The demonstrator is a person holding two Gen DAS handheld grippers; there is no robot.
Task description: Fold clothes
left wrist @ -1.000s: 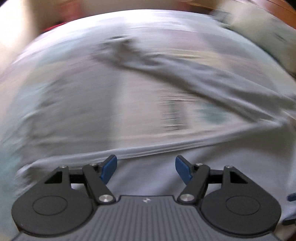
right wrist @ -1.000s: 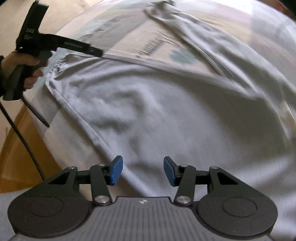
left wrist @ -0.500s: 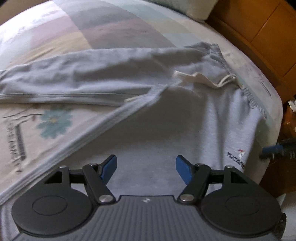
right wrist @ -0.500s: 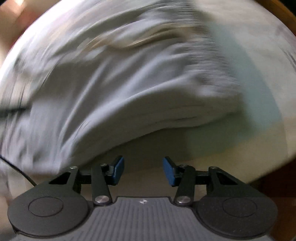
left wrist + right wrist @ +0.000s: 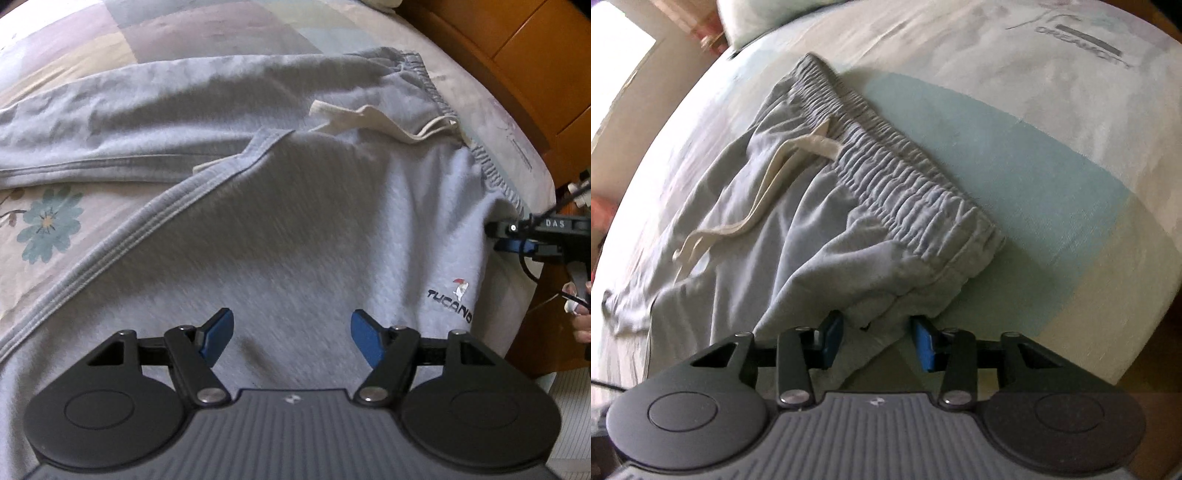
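Observation:
Grey sweatpants (image 5: 295,221) lie spread on the bed, legs running left, elastic waistband (image 5: 491,173) at the right with a cream drawstring (image 5: 369,118). My left gripper (image 5: 291,332) is open and hovers over the near leg. In the right wrist view the waistband (image 5: 897,177) and drawstring (image 5: 768,184) show close up. My right gripper (image 5: 877,343) is open, with the pants' waist corner (image 5: 871,314) lying between its blue pads. It also shows in the left wrist view (image 5: 517,240) at the bed's right edge.
The bed has a pastel patchwork sheet (image 5: 51,221) with a flower print. A wooden cabinet (image 5: 517,55) stands beyond the bed at the right. A pillow (image 5: 768,14) lies at the far end in the right wrist view.
My left gripper swung right from the pant legs toward the waist and moved closer. My right gripper moved to the waistband corner at the bed's edge. Both stayed open.

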